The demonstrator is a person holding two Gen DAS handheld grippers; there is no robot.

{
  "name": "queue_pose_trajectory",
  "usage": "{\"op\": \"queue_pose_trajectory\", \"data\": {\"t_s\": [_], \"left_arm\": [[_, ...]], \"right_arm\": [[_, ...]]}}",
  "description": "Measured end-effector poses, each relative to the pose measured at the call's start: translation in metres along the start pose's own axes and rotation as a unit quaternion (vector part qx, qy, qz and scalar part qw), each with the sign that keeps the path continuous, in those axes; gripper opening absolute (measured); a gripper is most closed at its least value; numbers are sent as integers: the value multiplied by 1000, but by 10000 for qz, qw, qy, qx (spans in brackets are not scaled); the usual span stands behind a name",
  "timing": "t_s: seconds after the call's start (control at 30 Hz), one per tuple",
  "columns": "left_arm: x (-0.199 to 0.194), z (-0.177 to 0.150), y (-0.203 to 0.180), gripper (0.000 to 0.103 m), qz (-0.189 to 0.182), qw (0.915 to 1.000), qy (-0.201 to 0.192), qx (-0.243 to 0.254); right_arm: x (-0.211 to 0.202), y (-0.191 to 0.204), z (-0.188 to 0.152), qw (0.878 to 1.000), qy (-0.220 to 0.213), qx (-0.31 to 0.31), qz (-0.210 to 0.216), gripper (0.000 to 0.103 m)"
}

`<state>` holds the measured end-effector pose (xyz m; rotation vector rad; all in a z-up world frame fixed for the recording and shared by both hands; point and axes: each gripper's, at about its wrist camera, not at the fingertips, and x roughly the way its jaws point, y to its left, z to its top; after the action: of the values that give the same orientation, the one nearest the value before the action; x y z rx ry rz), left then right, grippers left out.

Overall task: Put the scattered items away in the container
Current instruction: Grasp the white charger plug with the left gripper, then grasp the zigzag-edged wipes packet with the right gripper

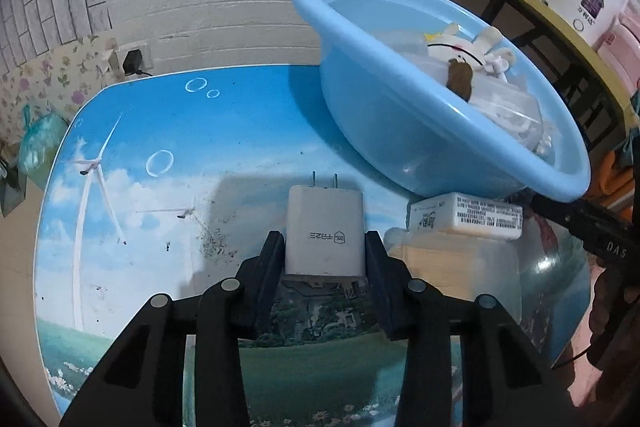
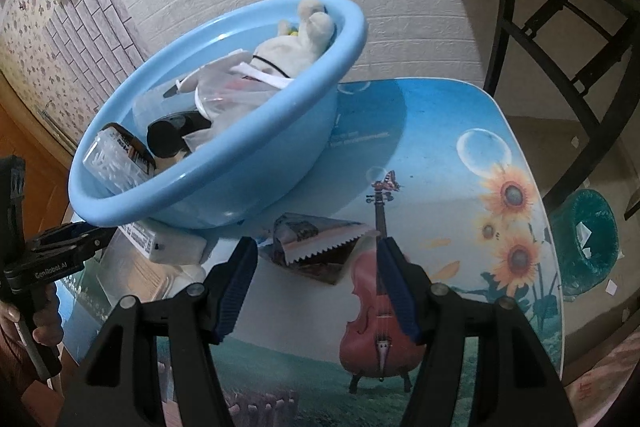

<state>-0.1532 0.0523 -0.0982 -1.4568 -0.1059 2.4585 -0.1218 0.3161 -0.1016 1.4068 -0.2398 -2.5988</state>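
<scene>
White plastic charger (image 1: 325, 231) is clamped between the two fingers of the left gripper (image 1: 325, 251), held off the table (image 1: 160, 131). Its long axis runs along the fingers; the two prongs point forward, away from the camera, toward the wall. Printed face up.

To its right, the blue basin (image 1: 400, 131) sits tilted, its near rim propped on a white box (image 1: 466, 215) that lies on a clear lidded tub (image 1: 460, 267). In the basin: a white plush toy (image 1: 464, 47), clear plastic packaging and, seen from the right wrist, a black object (image 2: 168, 137) and a clear ribbed case (image 2: 114, 163).

The right gripper (image 2: 318, 283) hangs above the table with fingers spread wide and nothing between them. Just ahead of its tips lies a flat sachet (image 2: 316, 247) with a serrated edge, on the table, near the basin's base.

On the floor to the right stands a green bin (image 2: 588, 239).
</scene>
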Motion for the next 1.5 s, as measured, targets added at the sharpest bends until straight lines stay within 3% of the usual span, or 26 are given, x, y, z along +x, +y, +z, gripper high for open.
{"op": "queue_pose_trajectory", "data": {"t_s": [0.27, 0.4, 0.9, 1.37, 1.43, 1.5], "left_arm": [[-11, -8, 9, 39, 126, 9999, -50, -107], [-22, -11, 17, 39, 194, 9995, -135, -219], [-52, -31, 12, 38, 271, 9989, -325, -190], [-53, -66, 3, 38, 326, 9993, -123, -126], [-53, -66, 2, 38, 338, 9992, -129, -142], [-51, -65, 1, 38, 369, 9991, -145, -135]], "right_arm": [[4, 3, -1, 9998, 33, -78, 180, 60], [1, 10, -5, 9993, 39, -341, 114, 29], [-39, 12, -25, 9986, -203, -432, 213, 17], [-49, 6, -52, 9987, -108, -326, 377, 18], [-51, 7, -52, 9986, -116, -398, 315, 24], [-50, 9, -52, 9987, -107, -453, 231, 49]]}}
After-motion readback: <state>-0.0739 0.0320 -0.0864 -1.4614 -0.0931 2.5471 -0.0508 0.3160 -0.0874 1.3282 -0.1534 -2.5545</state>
